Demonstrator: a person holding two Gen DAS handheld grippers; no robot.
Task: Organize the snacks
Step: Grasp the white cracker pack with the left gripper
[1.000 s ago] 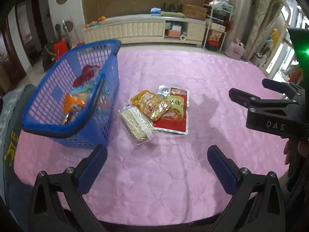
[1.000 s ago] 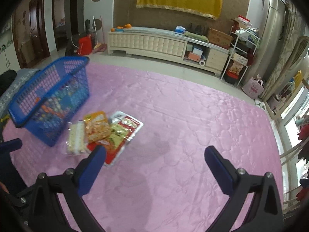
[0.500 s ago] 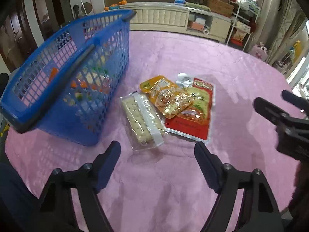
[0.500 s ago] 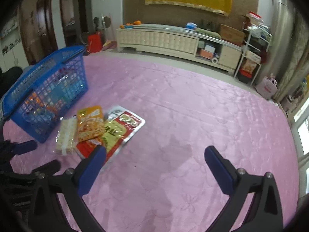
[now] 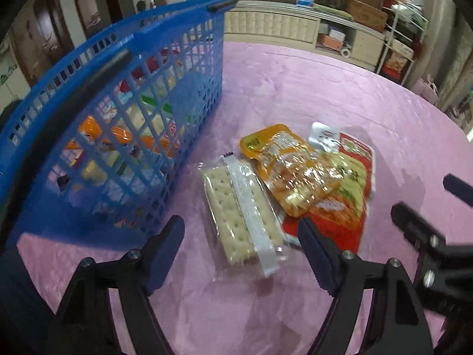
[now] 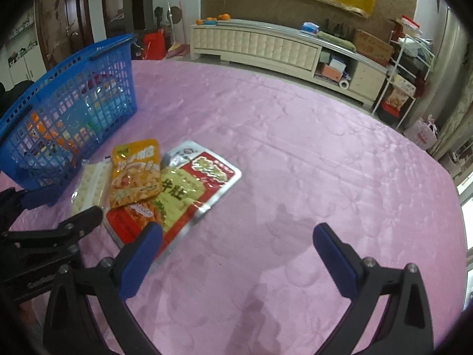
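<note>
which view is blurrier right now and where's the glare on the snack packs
Left wrist view: motion-smeared, worst on the blue basket and right gripper; glare streaks the orange pouch and cracker pack. Right wrist view: sharper, faint sheen on the red packet, fisheye bends the cabinet.

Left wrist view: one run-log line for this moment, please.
left gripper open, over cracker pack | right gripper open, empty | basket holds snacks

Blue lattice basket (image 5: 183, 68), pink floral-quilted tablecloth (image 6: 325, 153), orange packet (image 5: 283, 159).
</note>
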